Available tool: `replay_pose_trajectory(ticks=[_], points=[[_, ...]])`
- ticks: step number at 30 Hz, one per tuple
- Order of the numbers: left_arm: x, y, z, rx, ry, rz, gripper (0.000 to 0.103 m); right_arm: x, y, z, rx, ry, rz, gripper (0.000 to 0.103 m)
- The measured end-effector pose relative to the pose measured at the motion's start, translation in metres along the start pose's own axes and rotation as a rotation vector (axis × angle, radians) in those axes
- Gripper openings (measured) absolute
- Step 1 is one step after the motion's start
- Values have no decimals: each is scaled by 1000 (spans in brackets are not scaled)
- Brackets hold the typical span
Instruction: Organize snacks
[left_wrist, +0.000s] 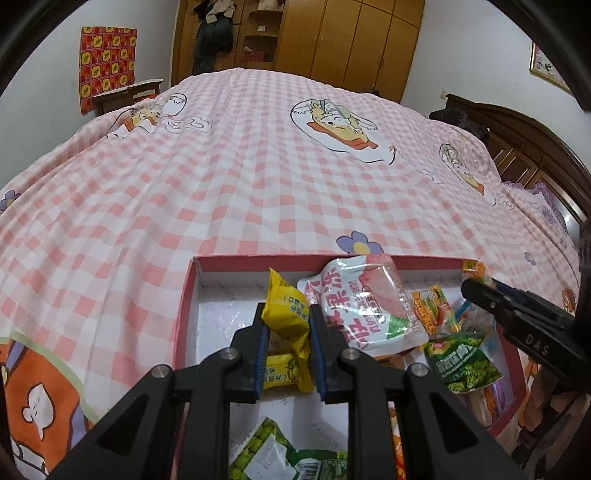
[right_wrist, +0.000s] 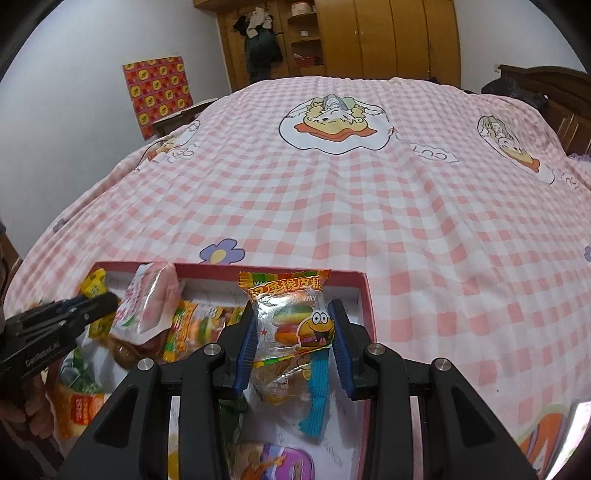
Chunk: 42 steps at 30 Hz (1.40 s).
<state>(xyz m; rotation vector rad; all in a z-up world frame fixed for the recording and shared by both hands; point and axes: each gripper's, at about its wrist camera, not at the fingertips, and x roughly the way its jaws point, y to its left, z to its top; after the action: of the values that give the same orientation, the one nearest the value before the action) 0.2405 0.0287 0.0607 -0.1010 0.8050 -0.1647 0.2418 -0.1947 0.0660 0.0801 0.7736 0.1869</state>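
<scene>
Left gripper: the left gripper (left_wrist: 286, 321) is clamped on a small yellow crinkled foil snack packet (left_wrist: 286, 314), blue ribbed pads pressed to both its sides, held above the left half of the shallow red-walled, white-lined cardboard box (left_wrist: 184, 306).

Right gripper: the right gripper (right_wrist: 293, 330) pinches a clear plastic burger-gummy packet with an orange-and-green printed top (right_wrist: 291, 317) over the far right corner of the same box; the pads (right_wrist: 246, 343) bite near the packet's lower part, so the top stands free.

Where the snacks are: all in or over the box, which sits on the near edge of the pink-and-white checked bedspread (left_wrist: 258, 177). A white-and-pink glossy pouch (left_wrist: 364, 302) leans up in the middle, green pea packets (left_wrist: 467, 363) lie to the right and near, and a blue ribbed candy strip (right_wrist: 316, 391) lies under the right gripper.

Risk – slip: foil and clear film are slick and crumple; a shallow pinch may let either packet slide out, and a drop near the wall could land on the bedspread.

Risk – crowding: the two grippers work close together over one box — they may knock each other or tip the leaning pouch.

Risk – soft base: the box rests on bedding, so I judge that a push on its rim would tilt it.

Textures: thin card walls, wrinkled wrappers, soft cloth.
</scene>
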Motion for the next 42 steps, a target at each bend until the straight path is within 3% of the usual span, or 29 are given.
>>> replay_pose_trajectory(ticks=[6,13,31,42], points=[[1,-3,0,16,-6,8,22,8,3,4,-5,22,7,42],[-7,-7,-1,37,-17,38,46,1,6,1,-14,10,1,51],[-64,-17,-19,21,-70,56,83,-54,22,-19,13,-50,66,73],[-103,-34,-47,37,-109,78,91,-90,35,-48,20,-75,83,77]])
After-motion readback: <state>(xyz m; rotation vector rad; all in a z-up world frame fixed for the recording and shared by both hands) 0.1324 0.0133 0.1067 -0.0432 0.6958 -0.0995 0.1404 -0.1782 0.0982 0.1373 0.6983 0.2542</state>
